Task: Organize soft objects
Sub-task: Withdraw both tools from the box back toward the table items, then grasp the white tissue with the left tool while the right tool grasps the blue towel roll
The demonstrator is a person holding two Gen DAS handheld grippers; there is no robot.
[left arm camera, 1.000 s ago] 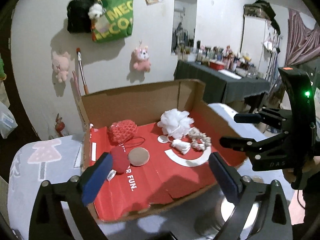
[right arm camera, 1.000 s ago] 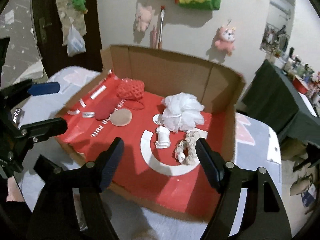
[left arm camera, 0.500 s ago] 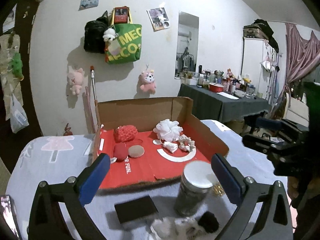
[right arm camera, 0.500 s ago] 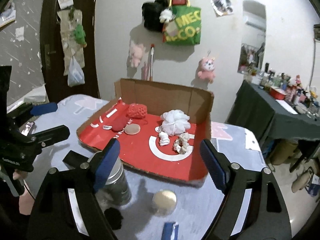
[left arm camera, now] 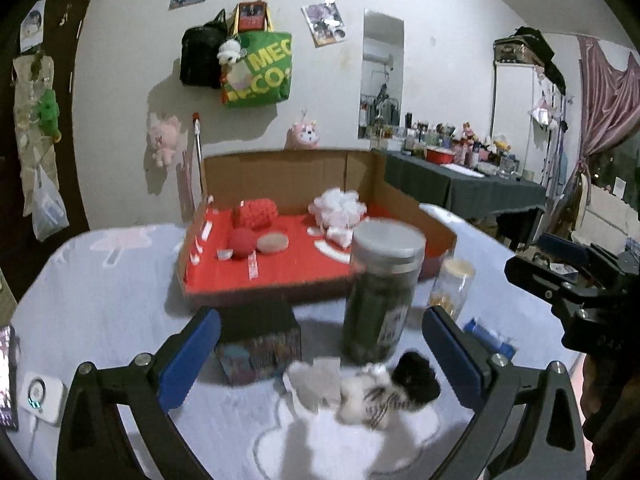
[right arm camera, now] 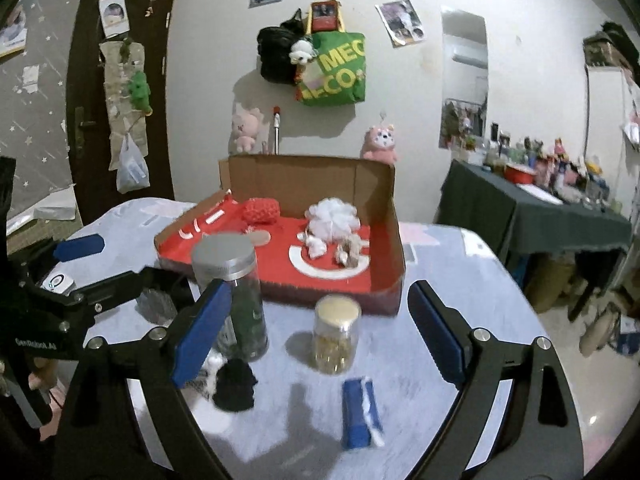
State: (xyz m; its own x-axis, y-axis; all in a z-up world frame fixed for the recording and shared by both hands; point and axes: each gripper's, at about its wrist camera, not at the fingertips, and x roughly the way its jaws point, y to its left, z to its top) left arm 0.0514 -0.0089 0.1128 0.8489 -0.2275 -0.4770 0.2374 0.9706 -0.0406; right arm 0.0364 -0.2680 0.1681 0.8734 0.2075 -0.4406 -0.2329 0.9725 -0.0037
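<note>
Both sets of fingers stand wide with nothing between them; those of the right gripper [right arm camera: 316, 332] have just been opening. Nearest, low between the fingers of the left gripper [left arm camera: 320, 356], lies a small heap of soft things on the counter [left arm camera: 100, 300]: a white cloth [left arm camera: 312, 384], a striped white piece [left arm camera: 372, 400] and a black fluffy scrunchie [left arm camera: 416, 376], touching one another. In the right wrist view the scrunchie [right arm camera: 234, 384] sits just inside the left finger, and a blue packet [right arm camera: 360, 412] lies below the gap.

Just beyond the heap stand hard things: a dark box [left arm camera: 260, 344], a tall dark jar [left arm camera: 380, 292] with a grey lid, and a small jar [right arm camera: 336, 336] with a pale lid. Farther still is the cardboard tray [left arm camera: 280, 176] with its red lining, already holding a red knitted pouch [left arm camera: 256, 212], a red pad [left arm camera: 242, 242] and a white mesh puff [left arm camera: 338, 206].

The likely risk is the tall jar: it stands just behind the heap, so fingers closing on the soft pieces or lifting them toward the tray could clip it and tip it over. The heaped pieces may also come up together, or one may slip out of a loose pinch.
</note>
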